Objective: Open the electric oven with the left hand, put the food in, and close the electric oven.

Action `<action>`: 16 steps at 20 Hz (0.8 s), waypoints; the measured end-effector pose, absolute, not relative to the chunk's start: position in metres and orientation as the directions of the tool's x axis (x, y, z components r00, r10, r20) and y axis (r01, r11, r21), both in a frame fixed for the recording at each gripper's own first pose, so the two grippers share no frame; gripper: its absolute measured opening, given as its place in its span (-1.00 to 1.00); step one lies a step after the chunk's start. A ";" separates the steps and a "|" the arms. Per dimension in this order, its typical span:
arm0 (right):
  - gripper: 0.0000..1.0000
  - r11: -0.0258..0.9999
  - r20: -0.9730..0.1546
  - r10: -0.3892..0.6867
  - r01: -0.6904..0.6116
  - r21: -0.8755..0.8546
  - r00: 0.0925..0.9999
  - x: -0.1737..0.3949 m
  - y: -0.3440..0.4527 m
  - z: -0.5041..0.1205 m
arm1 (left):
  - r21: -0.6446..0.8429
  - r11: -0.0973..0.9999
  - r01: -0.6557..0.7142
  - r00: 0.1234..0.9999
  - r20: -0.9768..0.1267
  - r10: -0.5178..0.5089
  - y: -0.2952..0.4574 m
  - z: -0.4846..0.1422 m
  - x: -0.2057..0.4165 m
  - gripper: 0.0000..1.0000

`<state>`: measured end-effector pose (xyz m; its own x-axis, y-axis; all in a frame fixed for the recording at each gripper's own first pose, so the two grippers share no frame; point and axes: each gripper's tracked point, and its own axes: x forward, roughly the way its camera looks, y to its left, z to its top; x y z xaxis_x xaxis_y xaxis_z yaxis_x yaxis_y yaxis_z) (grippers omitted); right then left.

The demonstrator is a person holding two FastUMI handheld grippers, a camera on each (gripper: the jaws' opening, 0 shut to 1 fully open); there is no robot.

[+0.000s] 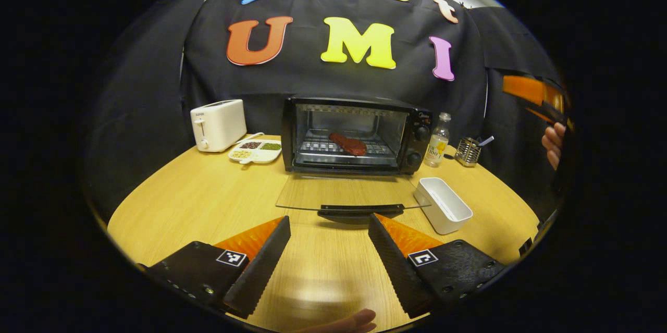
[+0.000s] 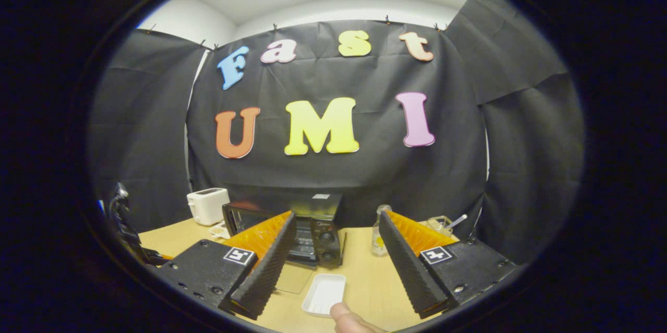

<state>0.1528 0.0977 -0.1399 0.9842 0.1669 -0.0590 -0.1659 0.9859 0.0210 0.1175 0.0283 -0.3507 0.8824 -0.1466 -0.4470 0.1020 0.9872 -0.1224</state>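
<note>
A: How does the left gripper (image 1: 329, 249) sit?

B: Low over the light wooden round table (image 1: 208, 202), pointing straight at the black electric oven (image 1: 354, 135). Its two fingers are spread wide with nothing between them. A fingertip of the holding hand (image 1: 354, 321) shows at the bottom edge.

A: And the oven?

B: Its glass door with the black handle (image 1: 351, 198) is folded down flat, the handle just ahead of the fingertips, not touching them. A dark red piece of meat (image 1: 347, 144) lies on the rack inside.

A: The right gripper (image 2: 337, 255)?

B: Held higher and tilted up towards the booth wall, fingers likewise parted and empty. In its view the oven stands behind its left finger, and the white rectangular plastic tray (image 2: 324, 294) lies on the table below the gap, beside a fingertip (image 2: 348, 320).

A: Anything else?

B: A white toaster (image 1: 218, 124), a divided dish of beans (image 1: 256, 151), a clear bottle (image 1: 437, 140), a wire holder (image 1: 468, 151).
</note>
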 end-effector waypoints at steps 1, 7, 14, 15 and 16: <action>1.00 0.988 -0.058 0.156 -0.154 0.024 0.986 0.149 0.088 -0.131 | -0.123 0.987 0.108 0.875 -0.459 -0.153 0.021 -0.358 0.123 0.94; 1.00 0.995 0.001 0.098 -0.098 -0.014 0.995 0.129 0.029 -0.075 | -0.133 0.981 0.143 0.836 -0.515 -0.192 -0.016 -0.391 0.149 0.93; 1.00 0.998 0.043 0.057 -0.057 -0.010 0.997 0.113 -0.009 -0.069 | -0.101 0.984 0.146 0.808 -0.561 -0.177 -0.029 -0.412 0.171 0.93; 1.00 0.998 0.053 0.068 -0.068 -0.008 0.996 0.112 -0.010 -0.068 | -0.091 0.986 0.138 0.810 -0.563 -0.165 -0.026 -0.413 0.174 0.92; 0.93 0.996 0.068 0.084 -0.084 -0.003 0.994 0.113 -0.009 -0.066 | -0.082 0.987 0.141 0.805 -0.571 -0.163 -0.024 -0.414 0.175 0.92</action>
